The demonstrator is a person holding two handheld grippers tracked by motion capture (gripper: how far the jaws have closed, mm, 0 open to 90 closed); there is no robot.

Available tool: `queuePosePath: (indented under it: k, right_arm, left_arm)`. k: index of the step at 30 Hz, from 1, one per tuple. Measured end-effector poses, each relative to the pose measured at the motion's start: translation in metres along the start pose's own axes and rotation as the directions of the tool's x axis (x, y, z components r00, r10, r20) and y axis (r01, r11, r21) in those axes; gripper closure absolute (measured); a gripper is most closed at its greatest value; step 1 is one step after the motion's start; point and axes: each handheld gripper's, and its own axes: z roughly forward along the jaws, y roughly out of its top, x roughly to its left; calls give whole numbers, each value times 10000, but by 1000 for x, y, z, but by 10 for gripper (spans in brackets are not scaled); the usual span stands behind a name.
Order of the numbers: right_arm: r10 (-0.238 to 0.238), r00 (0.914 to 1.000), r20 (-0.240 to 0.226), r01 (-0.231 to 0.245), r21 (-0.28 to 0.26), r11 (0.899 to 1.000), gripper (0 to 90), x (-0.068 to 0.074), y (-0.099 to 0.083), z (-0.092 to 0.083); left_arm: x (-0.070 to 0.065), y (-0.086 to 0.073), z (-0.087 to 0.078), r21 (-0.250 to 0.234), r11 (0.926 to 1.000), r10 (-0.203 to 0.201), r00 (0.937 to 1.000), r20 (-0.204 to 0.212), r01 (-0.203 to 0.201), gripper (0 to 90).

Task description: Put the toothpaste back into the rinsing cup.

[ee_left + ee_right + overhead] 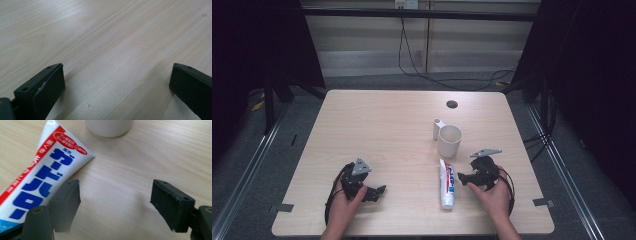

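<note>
Nearest the high camera, two hands come in over the near edge of the table (377,115), each holding a gripper. On the person's right, the right gripper (465,178) lies low over the wood just beside the toothpaste tube (446,184), its tips turned toward the tube. From that gripper's own view (115,202) its jaws stand wide apart with bare wood between them; the tube (42,182) lies outside the left jaw, which partly covers the tube's edge, and whether the two touch cannot be told. Nothing is clamped. White with red and blue lettering, the tube lies flat near the front edge, lengthwise front to back, its far end near the white cup (449,141). That cup stands upright behind it, and its base (108,127) shows at the top of the right gripper's view. A small white tube-like piece (437,128) stands touching the cup's far left side. Well apart to the left, the left gripper (379,190) rests near the front edge; its own view (117,85) shows the jaws spread wide over bare wood, holding nothing.
</note>
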Motion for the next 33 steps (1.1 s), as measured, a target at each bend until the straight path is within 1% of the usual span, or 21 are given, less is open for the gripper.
queuePosePath:
  k: [1,2,4,7,8,9,12,13,14,18,20,22,25,28,30,33]
  right_arm:
    - [68,10000,-48,-68,31,10000,236,1,2,-1]
    - [37,9999,-97,-35,159,9999,244,3,6,-4]
    - [24,9999,-119,-21,234,9997,247,3,8,-5]
    - [188,9994,-291,-176,403,9990,254,5,13,-7]
    - [241,9994,-265,-229,469,9986,254,6,14,-8]
    - [229,9994,-273,-218,412,9989,254,8,16,-9]
    - [255,9990,-355,-237,493,9985,253,11,21,-12]
    - [262,9986,-463,-237,537,9983,253,12,23,-12]
    - [304,9986,-426,-280,559,9980,253,13,24,-13]
    - [272,9985,-470,-248,522,9983,260,17,30,-17]
    - [357,9976,-599,-327,507,9982,271,18,33,-19]
    - [598,9960,-658,-564,527,9970,287,20,35,-21]
    - [702,9936,-880,-659,502,9966,304,22,37,-21]
    - [687,9929,-970,-643,477,9968,313,23,38,-21]
    - [697,9907,-1167,-654,405,9970,338,27,40,-21]
    - [598,9917,-1140,-557,386,9977,343,30,41,-20]
  left_arm:
    - [0,0,0,32,10000,62,10000,7,-62,0]
    - [0,0,0,41,10000,69,10000,18,-69,0]
    - [0,0,0,50,10000,70,10000,5,-70,0]
    - [0,0,0,4,10000,14,10000,14,-14,0]
    - [0,0,0,2,10000,10,10000,9,-10,0]
    - [0,0,0,-1,10000,8,10000,10,-8,0]
    - [0,0,0,41,10000,63,10000,22,-63,0]
    - [0,0,0,41,10000,66,10000,20,-66,0]
    - [0,0,0,44,10000,69,10000,21,-69,0]
    - [0,0,0,50,10000,71,10000,19,-71,0]
    - [0,0,0,49,10000,67,10000,11,-67,0]
    - [0,0,0,48,10000,72,10000,22,-72,0]
    - [0,0,0,38,10000,71,10000,13,-71,0]
    - [0,0,0,39,10000,71,10000,12,-71,0]
    - [0,0,0,41,10000,70,10000,11,-70,0]
    - [0,0,0,47,10000,72,10000,24,-72,0]
